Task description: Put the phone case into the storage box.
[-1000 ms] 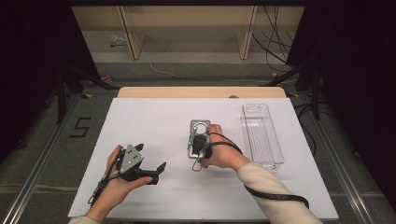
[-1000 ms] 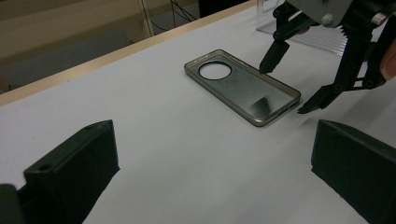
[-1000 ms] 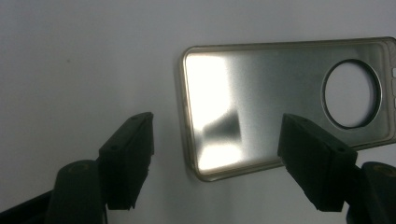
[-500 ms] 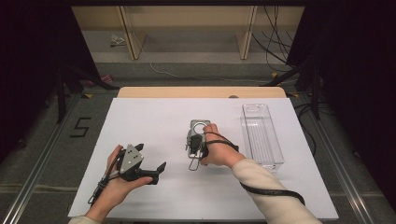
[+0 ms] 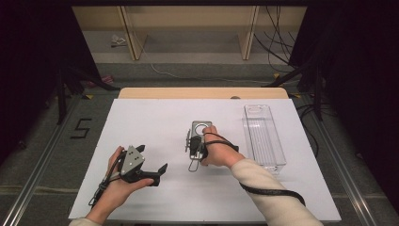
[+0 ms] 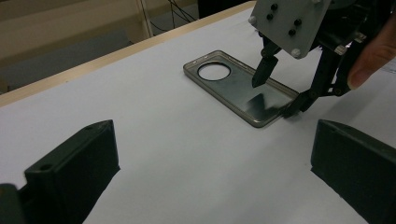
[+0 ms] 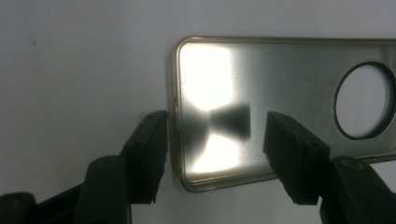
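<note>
- Our right gripper [image 5: 192, 149] stands over the near short end of a flat, smoke-grey translucent phone case with a round camera hole [image 5: 200, 137], and its jaws have just been closing.
- In the right gripper view, that right gripper [image 7: 215, 140] has one black jaw outside the case's short end, just beside or touching the rim, and the other jaw over the shiny inside face of the phone case [image 7: 280, 93]; the end wall sits between them, and the jaws are apart, not yet pressing on it.
- In the left gripper view, one fingertip of the right gripper [image 6: 275, 91] hangs over the case's floor and the other is down at the near end of the phone case [image 6: 238, 88].
- The case lies flat, hollow side up, near the middle of the white worktop [image 5: 150, 127], with its round hole at the far end.
- Our left gripper [image 5: 162, 170] rests in our left hand [image 5: 115, 188] at the near left of the worktop, well apart from the case, jaws spread wide with nothing between them.
- In its own view, the left gripper [image 6: 210, 168] points across bare worktop towards the case.
- A clear, long rectangular plastic box [image 5: 262, 136] lies to the right of the case, apart from it, its long side running away from us.
- A black cable [image 5: 270, 190] trails from the right gripper across our sleeve.
</note>
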